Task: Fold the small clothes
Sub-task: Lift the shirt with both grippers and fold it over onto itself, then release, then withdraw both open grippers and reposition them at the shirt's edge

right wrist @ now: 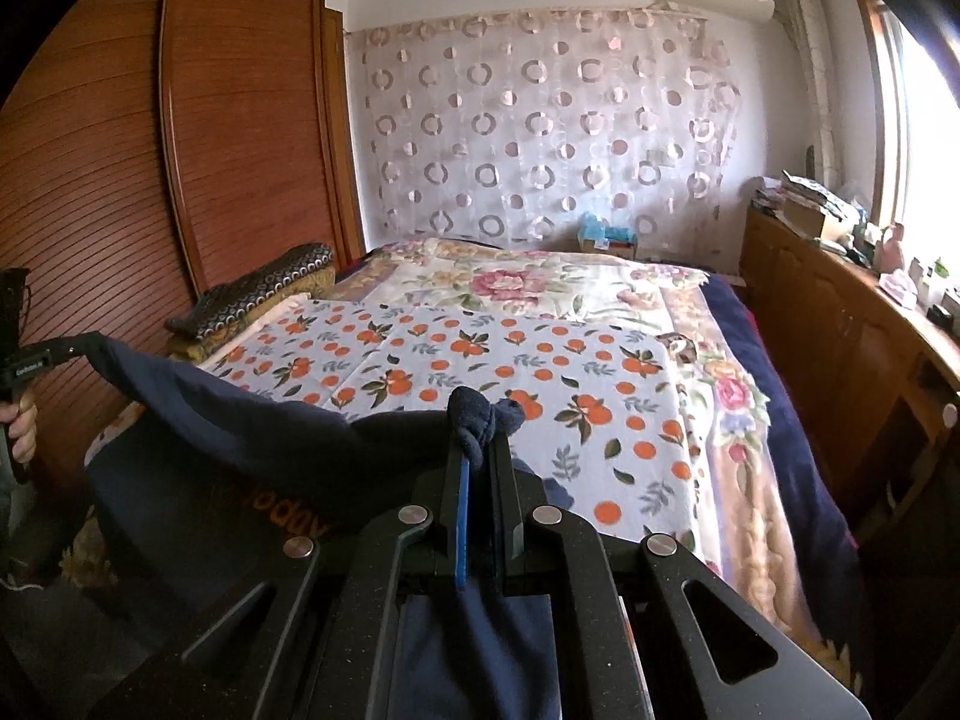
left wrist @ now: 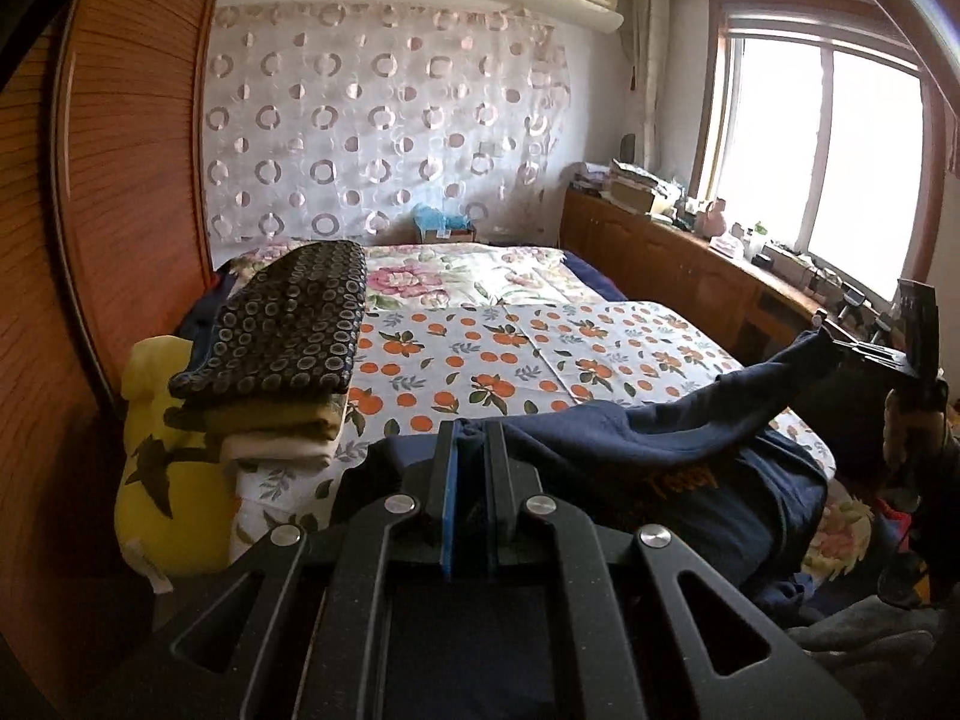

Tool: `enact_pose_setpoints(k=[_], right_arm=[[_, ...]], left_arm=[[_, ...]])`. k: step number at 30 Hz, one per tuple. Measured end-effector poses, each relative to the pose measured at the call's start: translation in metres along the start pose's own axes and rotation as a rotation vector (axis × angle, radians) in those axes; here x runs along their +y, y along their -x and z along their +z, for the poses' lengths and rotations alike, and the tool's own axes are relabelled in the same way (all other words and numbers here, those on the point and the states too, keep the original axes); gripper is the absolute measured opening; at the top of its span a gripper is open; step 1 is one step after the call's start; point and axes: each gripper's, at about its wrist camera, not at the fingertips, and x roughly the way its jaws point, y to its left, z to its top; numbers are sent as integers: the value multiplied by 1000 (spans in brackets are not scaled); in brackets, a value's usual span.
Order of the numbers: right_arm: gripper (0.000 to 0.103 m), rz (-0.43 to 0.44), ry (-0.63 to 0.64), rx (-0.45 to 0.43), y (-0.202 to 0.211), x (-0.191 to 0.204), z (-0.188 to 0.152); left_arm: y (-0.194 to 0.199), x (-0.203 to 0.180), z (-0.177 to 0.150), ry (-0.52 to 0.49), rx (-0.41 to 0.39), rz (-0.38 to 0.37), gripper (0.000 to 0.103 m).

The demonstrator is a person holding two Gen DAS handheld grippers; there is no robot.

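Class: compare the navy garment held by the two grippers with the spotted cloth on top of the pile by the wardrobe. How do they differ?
The navy garment is plain with orange lettering; the spotted cloth is covered in small rings. The navy garment hangs unfolded, stretched between the left gripper and right gripper; the spotted cloth lies folded flat on the pile. Both are dark fabric.

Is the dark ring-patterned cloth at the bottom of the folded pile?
No, the ring-patterned cloth lies on top of the pile, above the olive and cream pieces.

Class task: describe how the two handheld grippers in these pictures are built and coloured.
Both the left gripper and right gripper are matt black metal: slotted linkage arms joined by round silver pivots, with two narrow parallel fingers, one faced with a blue pad. Small white lettering marks the left one's side.
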Motion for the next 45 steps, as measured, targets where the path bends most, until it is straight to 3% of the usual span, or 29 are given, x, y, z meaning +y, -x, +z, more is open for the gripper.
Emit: enact_pose_setpoints(k=[8, 17, 20, 22, 27, 29, 36, 41, 45], right_arm=[[5, 6, 6, 8, 31, 14, -13], [5, -6, 6, 147, 9, 17, -36], [5, -16, 2, 156, 7, 15, -33], [5, -20, 9, 161, 8, 16, -27], [33, -56, 35, 138, 18, 19, -15], [43, -67, 40, 124, 20, 18, -11], [43, -44, 22, 148, -13, 11, -8], [43, -37, -41, 198, -49, -4, -10], [28, -7, -80, 238, -68, -6, -10]], left_arm=[[21, -1, -19, 6, 30, 23, 8], [-5, 8, -41, 42, 124, 53, 8], [-4, 9, -42, 35, 106, 61, 22], [-1, 11, -41, 37, 84, 68, 47], [-7, 20, -35, 40, 77, 87, 69], [-10, 23, -32, 38, 79, 90, 72], [-42, 36, -25, 21, 110, 114, 73], [-81, 46, -23, 2, 176, 121, 73], [-112, 52, -27, -13, 241, 122, 73]])
